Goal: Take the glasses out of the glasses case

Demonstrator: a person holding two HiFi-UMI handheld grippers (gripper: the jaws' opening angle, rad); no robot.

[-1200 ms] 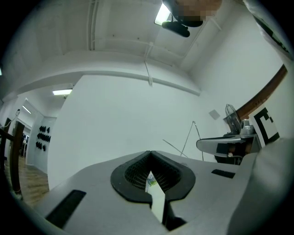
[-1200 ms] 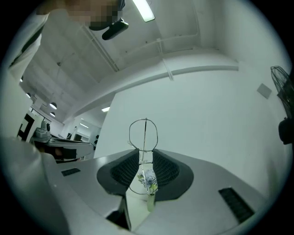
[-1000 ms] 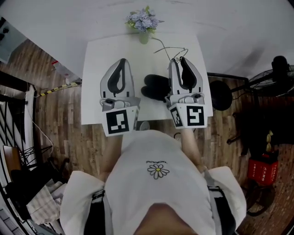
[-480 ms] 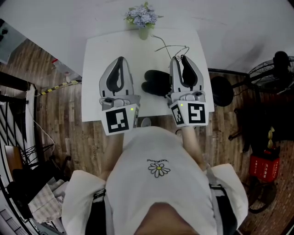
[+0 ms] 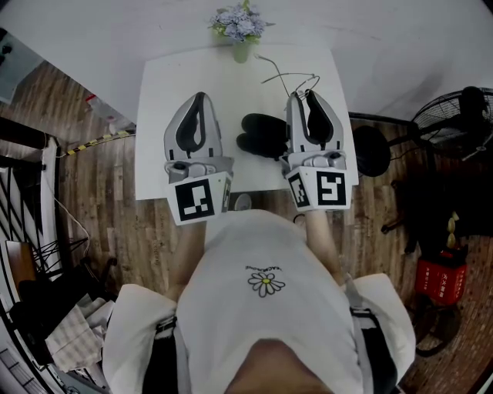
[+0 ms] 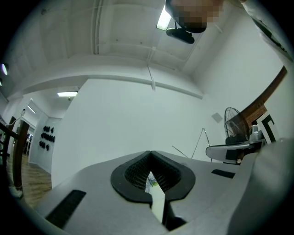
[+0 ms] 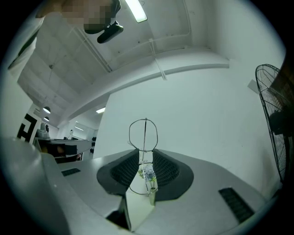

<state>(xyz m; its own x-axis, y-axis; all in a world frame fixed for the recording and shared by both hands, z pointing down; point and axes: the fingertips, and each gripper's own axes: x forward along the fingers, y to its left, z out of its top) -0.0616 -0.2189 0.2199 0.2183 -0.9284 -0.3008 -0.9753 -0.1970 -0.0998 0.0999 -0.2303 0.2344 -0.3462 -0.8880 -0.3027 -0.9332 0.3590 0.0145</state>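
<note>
Case [image 5: 262,135] overhead only; right claw [image 7: 145,155] pinches glasses [image 7: 145,131]

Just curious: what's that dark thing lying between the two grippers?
A black glasses case, lying on the white table; the head view shows it.

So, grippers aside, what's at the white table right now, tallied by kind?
glasses case: 1
glasses: 1
vase of flowers: 1
Total: 3
</note>
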